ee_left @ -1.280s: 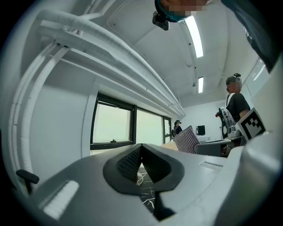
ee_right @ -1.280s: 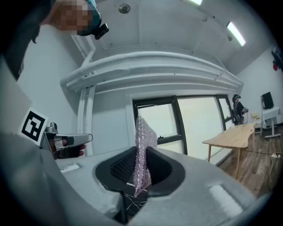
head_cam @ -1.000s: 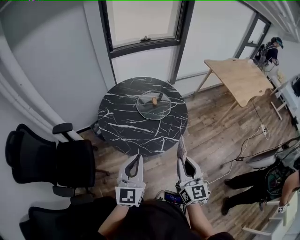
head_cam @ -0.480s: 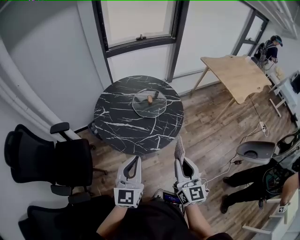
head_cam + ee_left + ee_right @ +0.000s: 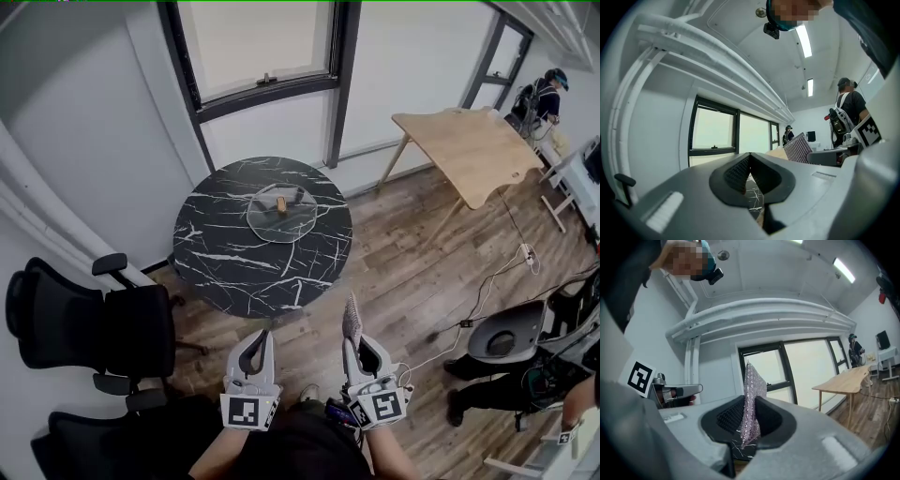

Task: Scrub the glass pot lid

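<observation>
The left gripper (image 5: 259, 339) and the right gripper (image 5: 351, 343) are held low and near the body, side by side and a little apart, both pointing forward. The jaws of the left one are pressed together with nothing between them. The jaws of the right one pinch a pink mesh cloth (image 5: 751, 390), which stands up above them

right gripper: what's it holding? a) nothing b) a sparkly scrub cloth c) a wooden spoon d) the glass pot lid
B: the right gripper is shut on a sparkly pinkish scrub cloth that stands up between its jaws, while the glass pot lid lies on the marble table, well apart from it.
</observation>
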Demonstrator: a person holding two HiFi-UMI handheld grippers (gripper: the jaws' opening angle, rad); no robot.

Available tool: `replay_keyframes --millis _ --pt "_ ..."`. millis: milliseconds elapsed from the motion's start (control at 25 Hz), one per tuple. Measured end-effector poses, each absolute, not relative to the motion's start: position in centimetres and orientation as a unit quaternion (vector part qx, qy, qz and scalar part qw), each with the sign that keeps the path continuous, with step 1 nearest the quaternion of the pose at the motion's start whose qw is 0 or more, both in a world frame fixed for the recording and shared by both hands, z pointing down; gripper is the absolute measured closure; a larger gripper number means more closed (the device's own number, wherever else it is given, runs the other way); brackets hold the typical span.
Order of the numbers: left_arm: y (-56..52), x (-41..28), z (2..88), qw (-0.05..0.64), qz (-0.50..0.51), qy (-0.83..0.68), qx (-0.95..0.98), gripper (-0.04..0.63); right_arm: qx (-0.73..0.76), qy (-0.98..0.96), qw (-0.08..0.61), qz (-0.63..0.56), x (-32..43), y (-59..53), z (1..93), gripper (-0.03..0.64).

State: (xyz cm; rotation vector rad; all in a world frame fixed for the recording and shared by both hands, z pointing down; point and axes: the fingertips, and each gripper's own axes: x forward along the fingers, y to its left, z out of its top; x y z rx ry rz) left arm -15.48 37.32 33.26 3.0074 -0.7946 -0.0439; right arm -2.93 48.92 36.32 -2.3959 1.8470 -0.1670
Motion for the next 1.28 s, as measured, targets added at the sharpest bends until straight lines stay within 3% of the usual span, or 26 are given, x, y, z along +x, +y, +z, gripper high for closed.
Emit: replay_keyframes --millis 560,1280 --pt "32.4 -10.3 34.8 0.026 -0.005 -0.279 0.96 0.592 -0.777 0.624 0.042 -0.074 3.1 44.3 38.3 0.548" --pt "12.4 -1.0 35.0 0.05 -0.018 -0.254 0.966 0.594 -0.772 0.633 0.002 -0.048 13.0 23.2 36.6 0.548"
